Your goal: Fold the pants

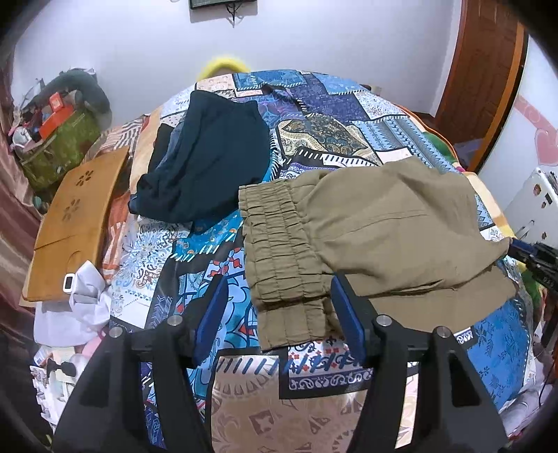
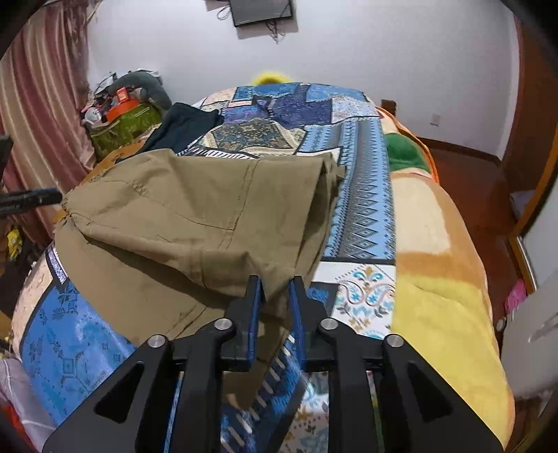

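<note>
jaws first: left gripper stands wide, its blue pads either side of the elastic waistband, not pinching it. right gripper is narrow, clamped on a bunched edge of the khaki pants.

pants lie folded over on the patterned bedspread, waistband toward the left gripper, rest of the fabric running across to the right one. a dark navy garment sits crumpled farther up the bed, just beside the pants' top edge.

room: white wall w/ a dark screen mounted high, pink curtain on one side, wooden door on the other, green storage bag piled w/ clutter in the corner.

left wrist view only: wooden lap tray on the bed edge, white cloth below it, and the right gripper's tip at the pants' far corner. right wrist view only: orange-yellow blanket along the bed side, wood floor, and the left gripper's dark tip at the pants' left corner.
</note>
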Action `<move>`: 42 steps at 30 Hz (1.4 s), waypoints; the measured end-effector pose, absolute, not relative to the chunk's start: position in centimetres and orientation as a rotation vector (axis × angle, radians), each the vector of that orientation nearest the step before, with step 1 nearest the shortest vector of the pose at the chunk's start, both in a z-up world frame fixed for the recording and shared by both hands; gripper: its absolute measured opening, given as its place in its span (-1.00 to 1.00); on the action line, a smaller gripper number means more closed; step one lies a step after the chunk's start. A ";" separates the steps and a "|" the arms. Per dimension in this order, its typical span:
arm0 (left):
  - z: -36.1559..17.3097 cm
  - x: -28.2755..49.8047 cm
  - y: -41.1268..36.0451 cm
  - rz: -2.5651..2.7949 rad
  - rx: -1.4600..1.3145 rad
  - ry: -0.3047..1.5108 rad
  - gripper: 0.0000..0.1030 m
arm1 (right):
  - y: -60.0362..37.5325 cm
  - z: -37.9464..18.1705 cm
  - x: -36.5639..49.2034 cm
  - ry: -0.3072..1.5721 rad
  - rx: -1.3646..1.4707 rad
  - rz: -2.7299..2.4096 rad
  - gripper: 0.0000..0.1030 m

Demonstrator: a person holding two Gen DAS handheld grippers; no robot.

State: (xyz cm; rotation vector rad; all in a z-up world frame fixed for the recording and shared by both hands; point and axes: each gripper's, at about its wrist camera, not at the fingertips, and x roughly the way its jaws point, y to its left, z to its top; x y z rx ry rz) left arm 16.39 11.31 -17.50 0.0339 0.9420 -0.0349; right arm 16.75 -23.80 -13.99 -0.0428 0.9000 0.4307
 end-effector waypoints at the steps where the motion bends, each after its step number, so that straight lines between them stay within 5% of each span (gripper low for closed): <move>1: -17.4 16.3 11.2 -0.034 0.038 0.937 0.28 | -24.0 -13.7 16.6 0.899 -0.038 0.421 -0.45; 10: -15.7 15.4 8.4 -0.073 0.131 0.868 0.79 | -21.5 -9.8 14.0 0.808 -0.112 0.502 0.01; 27: -19.9 17.2 2.6 -0.195 0.298 0.977 0.81 | -12.6 -13.6 16.4 0.855 -0.309 0.651 0.02; 28: -19.9 17.5 2.3 -0.201 0.307 0.977 0.81 | -12.5 -13.6 16.7 0.855 -0.303 0.658 0.00; 30: -19.9 17.7 1.7 -0.218 0.326 0.974 0.81 | -12.3 -13.6 16.9 0.860 -0.294 0.667 -0.48; 33: -19.8 17.7 0.9 -0.233 0.370 0.952 0.80 | -12.3 -13.2 16.9 0.852 -0.290 0.676 -0.80; 35: -19.5 17.5 0.4 -0.238 0.393 0.931 0.64 | -12.5 -12.3 16.5 0.814 -0.308 0.670 -0.83; 40: -17.9 16.8 -0.3 -0.237 0.436 0.874 -0.20 | -13.4 -9.7 15.8 0.736 -0.325 0.654 -0.89; 42: -17.2 16.5 -0.3 -0.228 0.438 0.853 -0.25 | -13.7 -8.7 15.4 0.710 -0.341 0.647 -0.89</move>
